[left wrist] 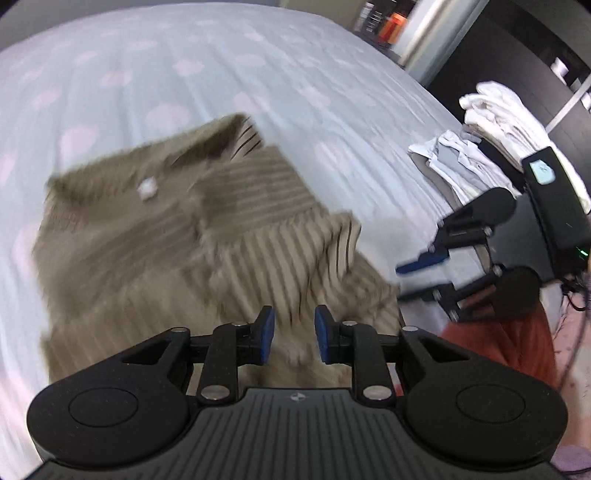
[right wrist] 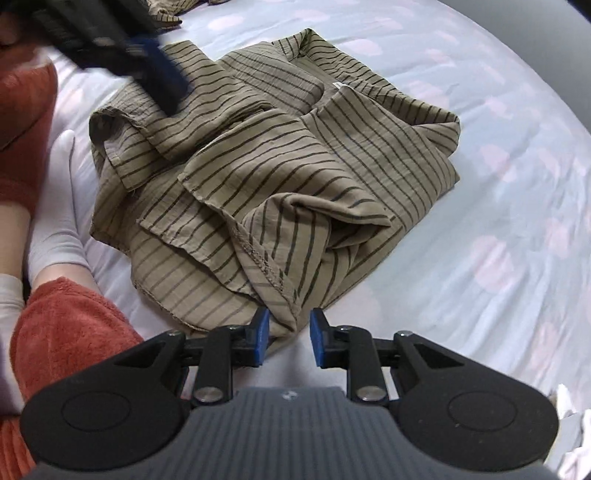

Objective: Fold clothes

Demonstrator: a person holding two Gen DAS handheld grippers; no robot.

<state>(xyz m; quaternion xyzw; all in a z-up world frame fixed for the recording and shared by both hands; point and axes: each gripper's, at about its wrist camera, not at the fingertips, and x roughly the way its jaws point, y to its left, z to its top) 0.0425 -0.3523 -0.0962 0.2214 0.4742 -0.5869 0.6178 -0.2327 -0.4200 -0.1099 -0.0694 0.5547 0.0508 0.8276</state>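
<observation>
An olive shirt with dark stripes [left wrist: 221, 229] lies half folded and rumpled on the pale blue bedsheet [left wrist: 184, 55]. My left gripper [left wrist: 294, 334] hovers over the shirt's near edge with its jaws apart and nothing pinched between the blue pads. In the right wrist view the same shirt [right wrist: 295, 166] fills the middle. My right gripper [right wrist: 289, 339] is open at its near hem, and a folded tip of cloth reaches into the gap without being pressed. The left gripper [right wrist: 159, 77] shows blurred over the shirt's far left. The right gripper [left wrist: 406, 282] appears beside the shirt's right edge.
A stack of folded white clothes [left wrist: 498, 140] sits at the bed's right edge. A person's legs in rust fleece [right wrist: 66, 325] and a white sock [right wrist: 59, 206] rest on the bed left of the shirt. Another striped garment [right wrist: 162, 14] lies at the far top.
</observation>
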